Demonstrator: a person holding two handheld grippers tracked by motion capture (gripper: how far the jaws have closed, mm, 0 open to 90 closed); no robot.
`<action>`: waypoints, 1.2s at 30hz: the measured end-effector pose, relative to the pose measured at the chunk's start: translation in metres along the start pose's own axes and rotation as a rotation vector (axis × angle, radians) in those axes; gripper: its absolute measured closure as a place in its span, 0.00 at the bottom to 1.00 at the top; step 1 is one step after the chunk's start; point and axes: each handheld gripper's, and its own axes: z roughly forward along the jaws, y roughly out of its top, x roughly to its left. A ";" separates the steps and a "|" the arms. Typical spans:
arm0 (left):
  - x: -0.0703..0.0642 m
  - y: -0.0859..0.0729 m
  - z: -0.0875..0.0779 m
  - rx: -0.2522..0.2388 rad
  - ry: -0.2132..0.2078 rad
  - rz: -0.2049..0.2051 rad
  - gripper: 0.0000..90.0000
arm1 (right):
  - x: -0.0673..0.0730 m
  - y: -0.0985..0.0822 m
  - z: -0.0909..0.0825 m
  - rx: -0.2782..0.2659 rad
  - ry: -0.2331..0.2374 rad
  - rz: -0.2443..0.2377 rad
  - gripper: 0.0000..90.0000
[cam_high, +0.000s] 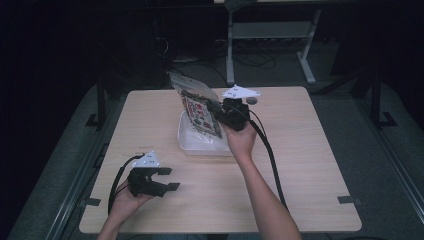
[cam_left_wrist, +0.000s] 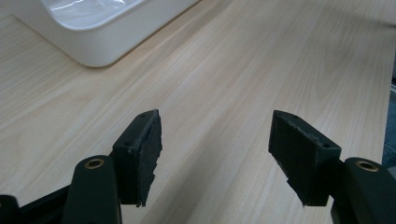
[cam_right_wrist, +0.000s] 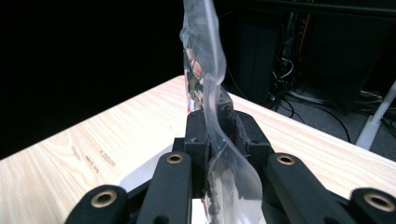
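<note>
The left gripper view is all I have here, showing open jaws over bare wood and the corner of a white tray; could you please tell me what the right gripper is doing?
Observer: The right gripper is shut on a printed plastic bag, holding it upright over the white tray.
Operator: Thank you; is the bag resting in the tray?
Observer: In the high view its lower edge reaches down to the tray; whether they touch I cannot tell.
Operator: And where is my left gripper relative to that?
Observer: The left gripper sits open near the table's front left, apart from the tray.
</note>
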 end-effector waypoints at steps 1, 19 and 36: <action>0.000 0.000 0.000 0.000 0.000 0.000 0.38 | 0.001 -0.005 0.001 0.008 -0.007 -0.001 0.85; -0.001 0.000 0.003 0.012 -0.004 0.001 0.37 | -0.020 -0.018 -0.013 0.047 0.030 0.023 0.85; -0.002 0.002 0.002 0.020 0.001 0.010 0.36 | -0.034 -0.016 -0.015 0.077 0.042 0.063 0.77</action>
